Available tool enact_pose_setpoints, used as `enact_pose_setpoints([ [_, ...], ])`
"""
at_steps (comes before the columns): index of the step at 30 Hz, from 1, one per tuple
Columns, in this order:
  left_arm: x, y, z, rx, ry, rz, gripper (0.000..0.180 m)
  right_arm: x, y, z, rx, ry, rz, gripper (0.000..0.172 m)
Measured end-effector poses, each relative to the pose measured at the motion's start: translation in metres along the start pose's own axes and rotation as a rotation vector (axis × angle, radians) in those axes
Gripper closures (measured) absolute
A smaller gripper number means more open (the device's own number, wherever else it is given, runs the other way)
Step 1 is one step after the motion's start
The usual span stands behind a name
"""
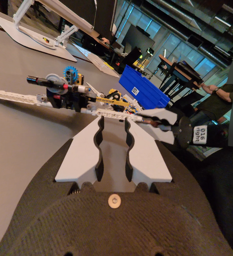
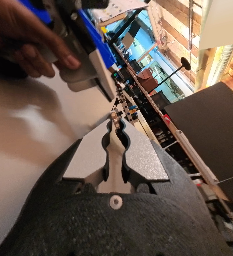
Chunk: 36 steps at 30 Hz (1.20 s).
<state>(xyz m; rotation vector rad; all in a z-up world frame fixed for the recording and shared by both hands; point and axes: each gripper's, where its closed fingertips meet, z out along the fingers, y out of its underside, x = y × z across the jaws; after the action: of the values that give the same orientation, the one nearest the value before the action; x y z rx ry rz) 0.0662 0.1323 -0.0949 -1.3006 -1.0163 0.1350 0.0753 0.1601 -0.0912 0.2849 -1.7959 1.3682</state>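
On the worktop [image 1: 16, 69], the model [image 1: 60, 94] is set at 10 o'clock, the bin [image 1: 143, 90] at 1, loose parts [image 1: 121, 102] between.

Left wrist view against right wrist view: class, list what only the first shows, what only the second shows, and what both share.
Only the left wrist view shows the loose pile of small parts, the blue gear on the brick model, and the left hand-held gripper open with nothing between its fingers.

Only the right wrist view shows the hand gripping the left hand-held gripper's body, and a brown mug far off.

Both show the right hand-held gripper shut on the white holed beam, the blue bin and the grey table.
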Motion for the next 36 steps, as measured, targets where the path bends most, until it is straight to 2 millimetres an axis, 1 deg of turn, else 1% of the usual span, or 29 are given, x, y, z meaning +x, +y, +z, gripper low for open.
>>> enact_pose_setpoints([
  [4,0.0,0.005,0.005,-0.024,-0.044,0.077,0.153,0.023,-0.01,-0.011,0.107,0.011,0.23,0.163],
  [7,0.003,0.006,0.01,-0.035,-0.058,0.133,0.153,0.033,-0.009,-0.017,0.147,0.01,0.336,0.163],
  [10,0.001,0.008,0.015,-0.06,-0.114,0.216,0.153,0.034,-0.009,-0.019,0.158,0.011,0.357,0.163],
  [18,-0.009,0.002,0.018,-0.084,-0.369,0.672,0.153,0.032,-0.01,-0.02,0.164,0.006,0.364,0.162],
  [21,-0.01,0.001,0.019,-0.082,-0.405,0.773,0.155,0.032,-0.01,-0.021,0.172,0.001,0.376,0.162],
  [24,-0.008,-0.002,0.019,-0.055,-0.376,0.727,0.156,0.032,-0.01,-0.021,0.173,0.005,0.374,0.162],
  [28,-0.007,-0.013,0.015,0.018,-0.302,0.562,0.156,0.032,-0.009,-0.02,0.167,0.008,0.37,0.162],
  [30,-0.009,-0.017,0.011,0.048,-0.29,0.512,0.157,0.03,-0.008,-0.02,0.161,0.003,0.364,0.161],
  [33,-0.013,-0.022,0.006,0.078,-0.305,0.504,0.157,0.025,-0.003,-0.017,0.13,-0.01,0.351,0.162],
  [36,-0.015,-0.025,0.002,0.08,-0.33,0.537,0.158,0.015,0.007,-0.014,0.056,-0.045,0.34,0.162],
])
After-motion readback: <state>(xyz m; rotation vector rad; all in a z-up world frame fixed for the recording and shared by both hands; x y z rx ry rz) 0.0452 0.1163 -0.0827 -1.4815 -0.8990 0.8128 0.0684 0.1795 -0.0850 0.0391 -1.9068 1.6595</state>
